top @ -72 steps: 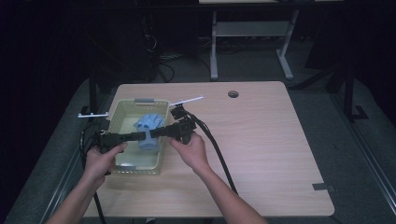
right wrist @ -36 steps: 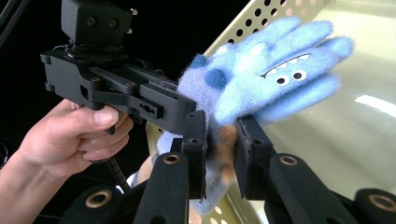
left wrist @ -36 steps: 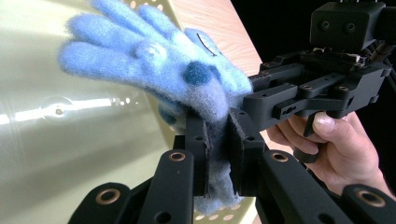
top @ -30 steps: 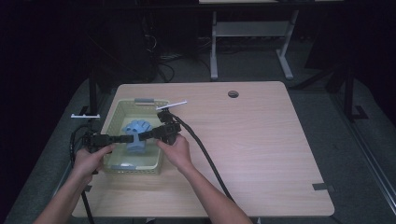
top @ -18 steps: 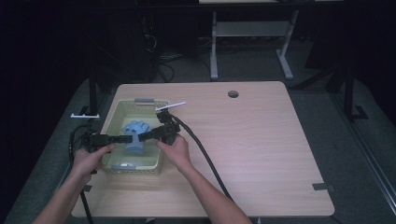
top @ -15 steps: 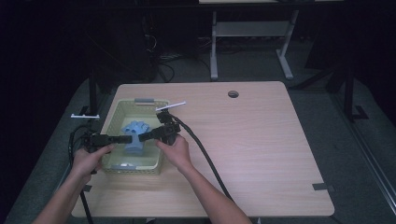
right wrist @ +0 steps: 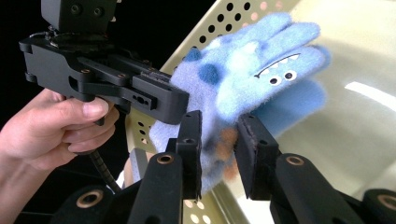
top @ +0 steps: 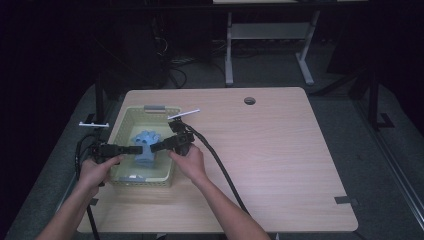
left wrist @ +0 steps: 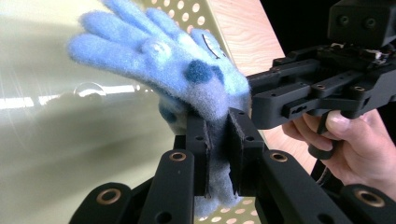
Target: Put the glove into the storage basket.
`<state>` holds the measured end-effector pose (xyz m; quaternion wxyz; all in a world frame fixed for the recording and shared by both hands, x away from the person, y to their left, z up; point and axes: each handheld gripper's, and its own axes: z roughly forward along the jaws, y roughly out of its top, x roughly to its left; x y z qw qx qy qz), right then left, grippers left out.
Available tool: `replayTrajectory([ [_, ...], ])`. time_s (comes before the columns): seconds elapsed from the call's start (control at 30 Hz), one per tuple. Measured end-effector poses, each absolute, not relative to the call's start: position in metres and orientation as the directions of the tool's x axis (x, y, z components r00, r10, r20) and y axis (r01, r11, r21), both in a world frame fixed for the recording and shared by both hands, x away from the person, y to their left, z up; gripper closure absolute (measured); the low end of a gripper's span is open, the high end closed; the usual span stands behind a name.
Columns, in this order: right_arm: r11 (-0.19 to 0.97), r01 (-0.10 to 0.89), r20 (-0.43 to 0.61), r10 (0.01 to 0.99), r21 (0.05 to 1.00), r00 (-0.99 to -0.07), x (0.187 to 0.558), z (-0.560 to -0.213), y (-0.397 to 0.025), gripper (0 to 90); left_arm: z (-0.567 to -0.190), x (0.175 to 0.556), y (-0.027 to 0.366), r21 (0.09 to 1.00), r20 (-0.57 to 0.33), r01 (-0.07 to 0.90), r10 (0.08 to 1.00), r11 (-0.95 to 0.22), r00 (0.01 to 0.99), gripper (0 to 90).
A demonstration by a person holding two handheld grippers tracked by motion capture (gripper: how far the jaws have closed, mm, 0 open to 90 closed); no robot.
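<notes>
The wooden desk [top: 280,150] carried a pale yellow-green perforated basket [top: 122,125] near its left edge. A person's two hands came in from below, the left hand [top: 95,170] outside the basket's left wall and the right hand [top: 189,161] just beside its right wall, each holding a black gripper pointed inward over the basket.

Between them, lifted above the basket floor, hung a fuzzy blue glove [top: 146,148] with darker blue spots and a little monster face on its back. The left gripper [left wrist: 217,140] had its jaws pressed together on the cuff end, the fabric squeezed thin between the pads. The right gripper [right wrist: 218,140] had its jaws around a lower fold of the same glove; they stood somewhat wider, and fabric sat between them touching the left pad, so it looked like a light pinch rather than a firm clamp, though I could not tell for sure.

The step in hand appeared to be taking the glove out of the basket with a two-sided hold. The next move would likely call for both hands to rise together and keep the glove clear of the basket's rim, with the right jaws closing firmly first so the fabric did not slip.
</notes>
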<state>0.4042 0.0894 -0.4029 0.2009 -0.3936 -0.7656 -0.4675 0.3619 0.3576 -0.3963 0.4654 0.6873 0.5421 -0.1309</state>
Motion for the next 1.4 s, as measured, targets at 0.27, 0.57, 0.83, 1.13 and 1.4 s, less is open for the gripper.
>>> replayTrajectory([
  [0.27, 0.243, 0.792, 0.674, 0.423, 0.56, -0.606, 0.402, -0.401, 0.08, 70.6, -0.401, 0.366, 0.352, 0.485, -0.632, 0.874, 0.683, -0.02, 0.367, 79.9],
  [0.57, 0.248, 0.776, 0.66, 0.415, 0.58, -0.626, 0.397, -0.397, 0.075, 70.5, -0.404, 0.373, 0.337, 0.454, -0.497, 0.885, 0.795, -0.105, 0.348, 79.5],
  [0.83, 0.233, 0.767, 0.655, 0.41, 0.598, -0.635, 0.393, -0.392, 0.066, 70.5, -0.412, 0.382, 0.33, 0.386, -0.426, 0.911, 0.849, -0.143, 0.313, 78.7],
  [1.13, 0.21, 0.773, 0.662, 0.414, 0.598, -0.625, 0.391, -0.388, 0.052, 69.2, -0.415, 0.388, 0.329, 0.325, -0.343, 0.93, 0.896, -0.17, 0.283, 71.8],
  [1.4, 0.212, 0.761, 0.649, 0.414, 0.613, -0.638, 0.389, -0.387, 0.048, 68.1, -0.408, 0.387, 0.334, 0.344, -0.299, 0.925, 0.915, -0.163, 0.273, 61.7],
])
